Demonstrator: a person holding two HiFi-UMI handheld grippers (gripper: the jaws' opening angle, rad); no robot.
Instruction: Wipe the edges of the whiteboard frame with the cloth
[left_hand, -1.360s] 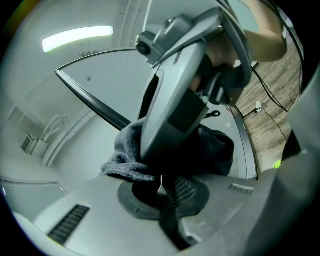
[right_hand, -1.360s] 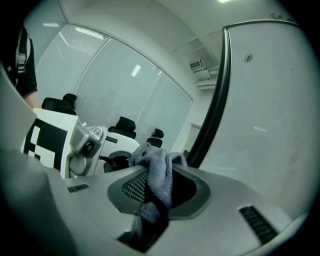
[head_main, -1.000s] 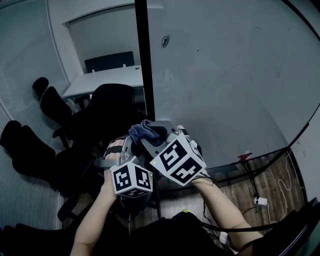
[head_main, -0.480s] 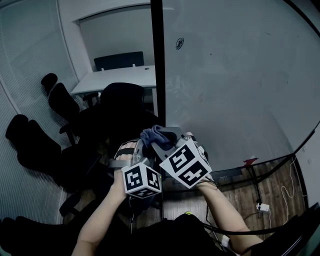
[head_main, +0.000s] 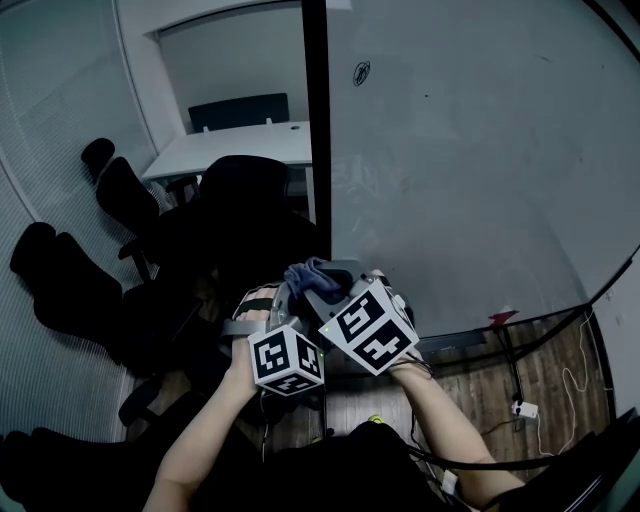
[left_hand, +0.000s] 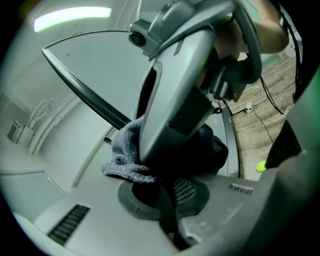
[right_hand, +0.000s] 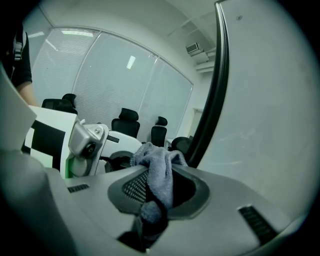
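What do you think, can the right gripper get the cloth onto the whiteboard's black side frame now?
Probably yes: the right gripper is shut on the cloth, and the black side frame stands close ahead with nothing between them.

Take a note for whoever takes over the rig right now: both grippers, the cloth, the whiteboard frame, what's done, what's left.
Right gripper: shut on the cloth.
Left gripper: jaws together, nothing between them, close beside the right one.
Whiteboard stands ahead. The cloth is near the frame, low on its black left edge; contact unclear.
Done: cloth gripped.
Left: no wiping evident, so wipe the frame edges.
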